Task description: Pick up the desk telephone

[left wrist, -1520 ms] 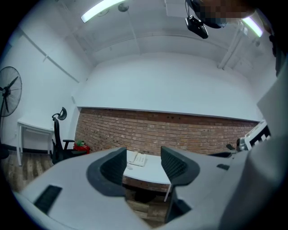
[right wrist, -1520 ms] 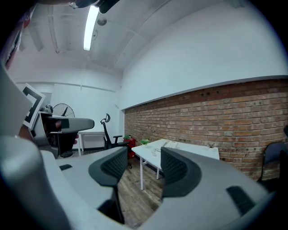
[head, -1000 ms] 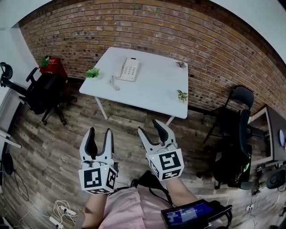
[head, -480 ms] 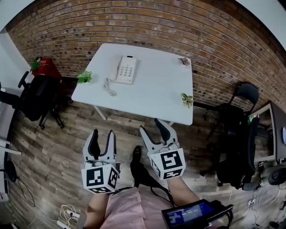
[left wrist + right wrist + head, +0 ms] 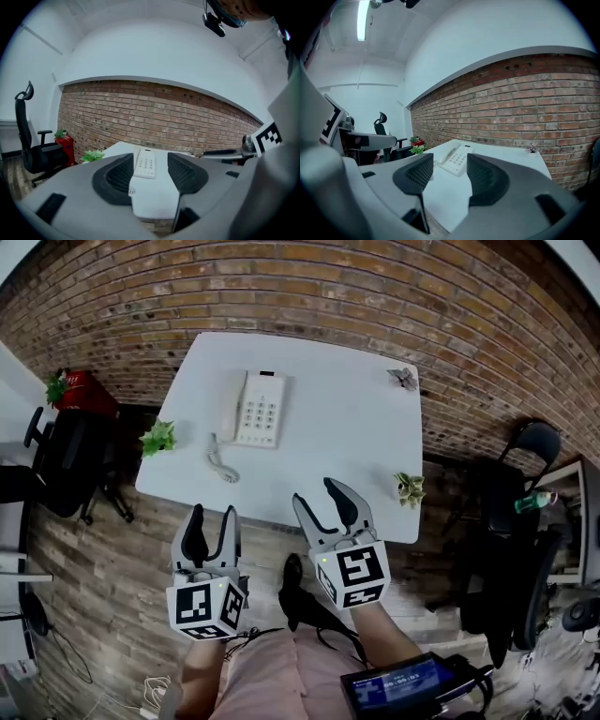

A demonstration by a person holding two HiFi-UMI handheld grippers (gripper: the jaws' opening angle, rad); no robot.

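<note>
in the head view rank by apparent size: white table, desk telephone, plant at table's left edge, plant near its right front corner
1. white table
2. desk telephone
3. left-edge plant and right-corner plant: both tiny and about alike, so not ranked against each other

The pictures are showing an office room. A white table [image 5: 347, 437] is standing against a brick wall [image 5: 309, 287] and is carrying a desk telephone [image 5: 259, 409] and small potted plants [image 5: 157, 438]. Black swivel chairs [image 5: 66, 460] are standing on the wood-plank floor [image 5: 103, 587] at both sides. A strip light [image 5: 362, 21] is glowing on the ceiling.
</note>
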